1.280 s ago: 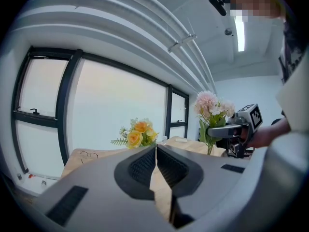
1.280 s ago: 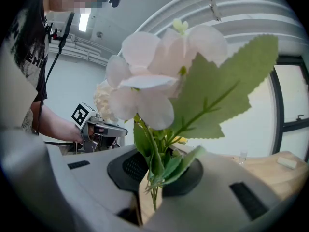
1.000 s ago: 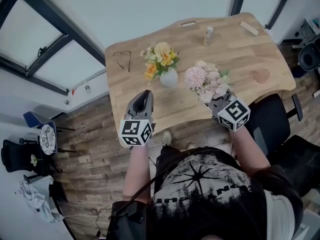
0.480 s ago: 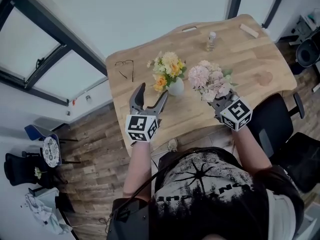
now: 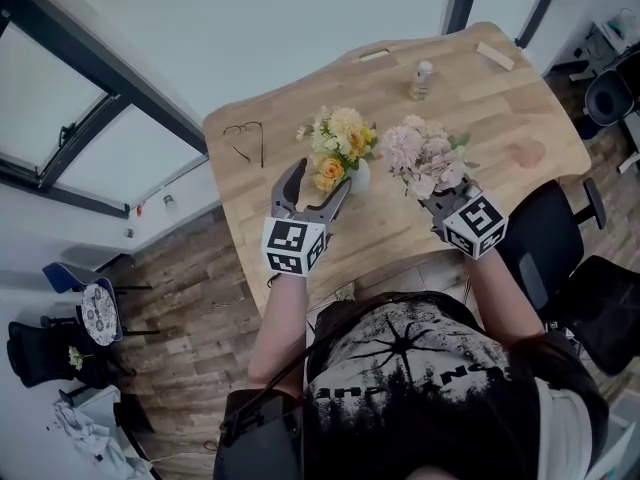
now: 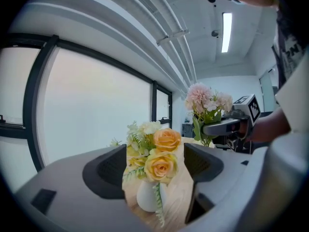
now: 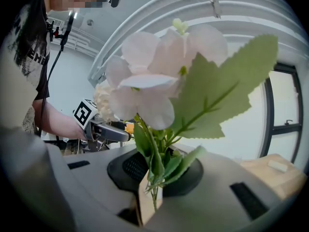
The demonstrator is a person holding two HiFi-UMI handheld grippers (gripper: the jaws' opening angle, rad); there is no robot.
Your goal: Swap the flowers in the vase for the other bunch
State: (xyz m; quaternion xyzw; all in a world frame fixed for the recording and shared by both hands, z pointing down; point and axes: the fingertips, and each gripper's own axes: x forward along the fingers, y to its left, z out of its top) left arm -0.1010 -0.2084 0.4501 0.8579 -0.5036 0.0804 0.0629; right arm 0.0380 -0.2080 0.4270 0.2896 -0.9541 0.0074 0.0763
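Only overhead: small bottle (image 5: 421,78) well beyond the vase (image 5: 358,176)

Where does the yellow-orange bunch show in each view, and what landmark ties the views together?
Head view: yellow-orange bunch just above centre, in the white vase.
Left gripper view: centre, low.
Right gripper view: only an orange speck, left of centre.
Shared landmark: the pink bunch, in all three.
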